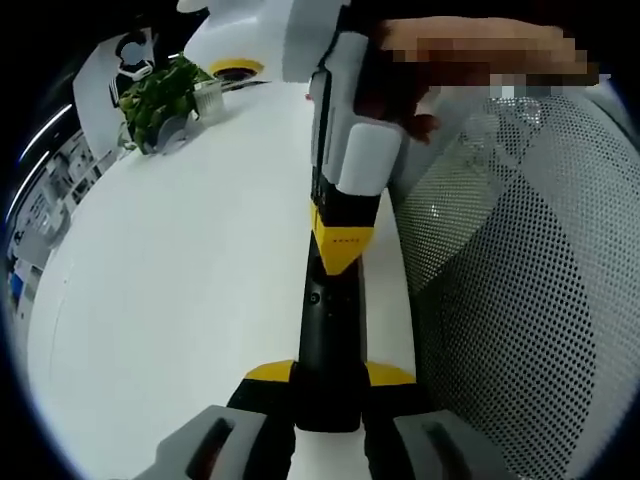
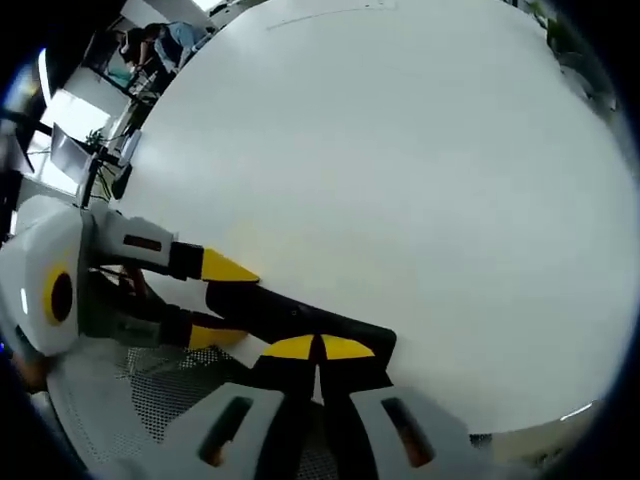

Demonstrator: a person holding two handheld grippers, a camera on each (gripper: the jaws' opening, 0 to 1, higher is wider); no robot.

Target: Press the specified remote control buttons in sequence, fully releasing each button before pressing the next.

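- A wide white table [image 1: 180, 300] fills most of both views; in the right gripper view its bare top [image 2: 400, 180] runs far out to a curved edge.
- In the left gripper view, a white perforated mesh surface [image 1: 530, 300], like a chair back, stands just right of the table edge.
- At the far left of the table in the left gripper view sits one white pot [image 1: 190, 120], and in it a green leafy plant [image 1: 155, 95]. Just beyond it lies a round yellow-and-white object [image 1: 237, 69], too blurred to identify.
- In the right gripper view, the far left background shows an office area with a person seated [image 2: 160, 45] at a desk, small and indistinct.
- One remote control [image 1: 330, 340], long, slim and black, is in view. It lies along the right edge of the table, pointing away from the left gripper.
- The left gripper [image 1: 330, 395] has its yellow-tipped jaws closed on the near end of the remote, one on each side.
- The right gripper [image 2: 320, 350] has its yellow tips pressed together with no gap, resting on the top of the remote [image 2: 300, 320].
- In the left gripper view, the right gripper [image 1: 340, 245] comes down from the far side, its yellow tip touching the remote's middle; a hand [image 1: 400, 110] holds it.
- Counted: two grippers, one remote, one potted plant.
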